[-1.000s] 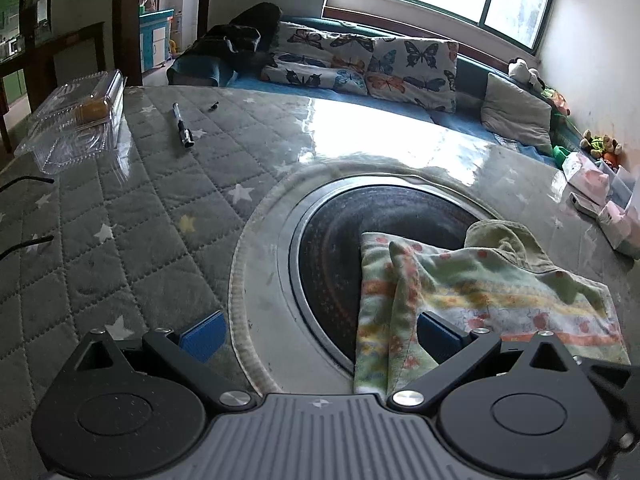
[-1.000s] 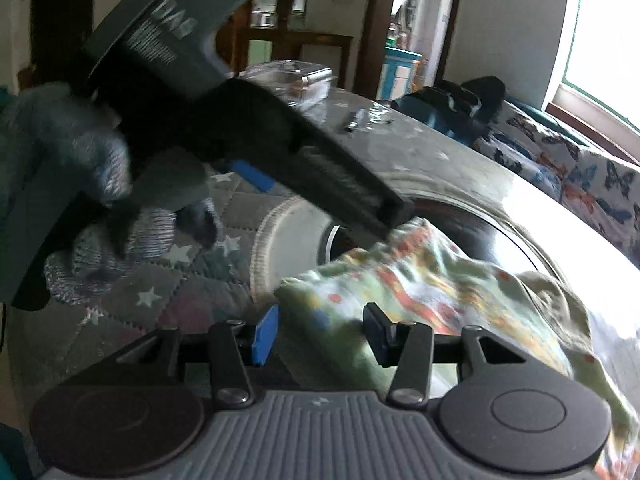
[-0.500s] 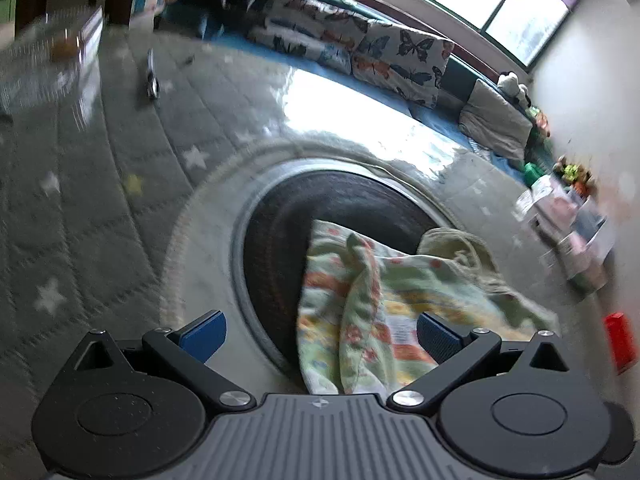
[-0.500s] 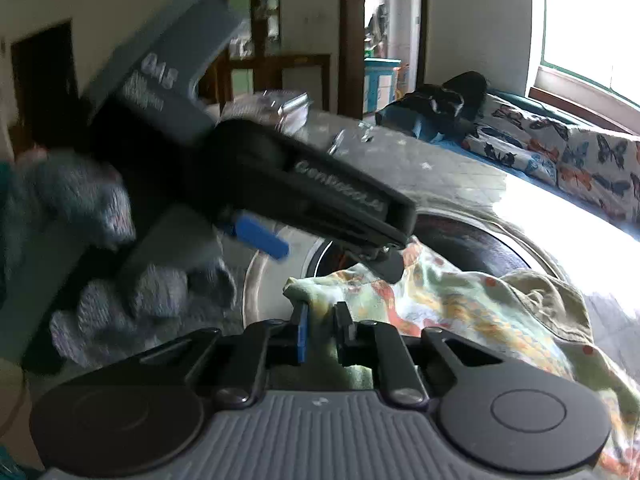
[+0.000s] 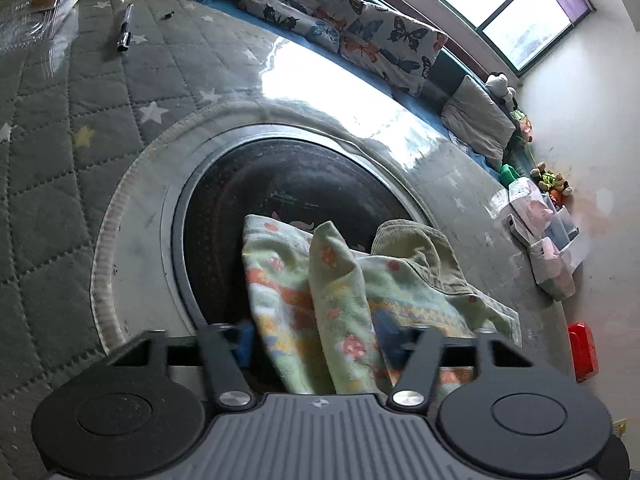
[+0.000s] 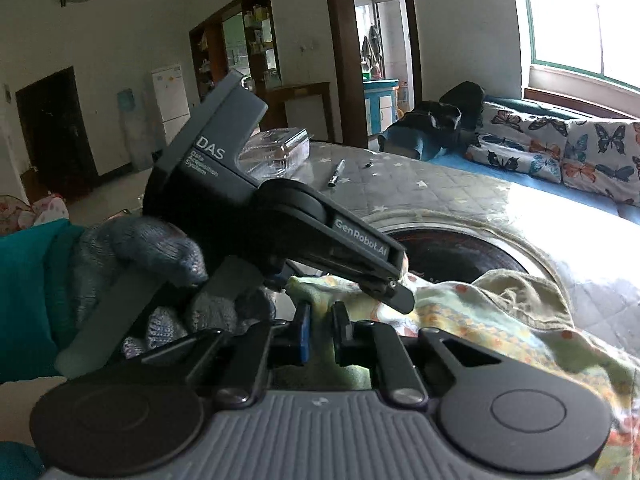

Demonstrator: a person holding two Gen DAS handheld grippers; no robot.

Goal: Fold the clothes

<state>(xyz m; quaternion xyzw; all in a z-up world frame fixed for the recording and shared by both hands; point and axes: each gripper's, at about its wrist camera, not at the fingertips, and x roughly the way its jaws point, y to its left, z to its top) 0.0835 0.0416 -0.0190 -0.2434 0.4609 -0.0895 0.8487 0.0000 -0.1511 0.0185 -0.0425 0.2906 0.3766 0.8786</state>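
Note:
A pale green flowery cloth (image 5: 340, 292) lies bunched over the black round inset (image 5: 280, 184) of the table, with an olive corduroy piece (image 5: 420, 252) on it. My left gripper (image 5: 317, 338) is half closed, and a raised fold of the cloth stands between its blue pads, which still sit wide apart. In the right wrist view my right gripper (image 6: 320, 332) is shut on the near edge of the cloth (image 6: 500, 320). The left gripper's finger (image 6: 400, 296) reaches over that same edge, held by a gloved hand (image 6: 160, 252).
The table wears a grey quilted cover with stars (image 5: 60, 160). A pen (image 5: 125, 28) and a clear plastic box (image 5: 32, 8) lie at the far left. Tissue packs (image 5: 548, 248) and a red object (image 5: 583, 352) sit at the right edge. A butterfly-print sofa (image 5: 360, 32) stands behind.
The right gripper closed on the cloth's near edge and lifted it. The left gripper moved in over the cloth and its fingers narrowed around a raised fold.

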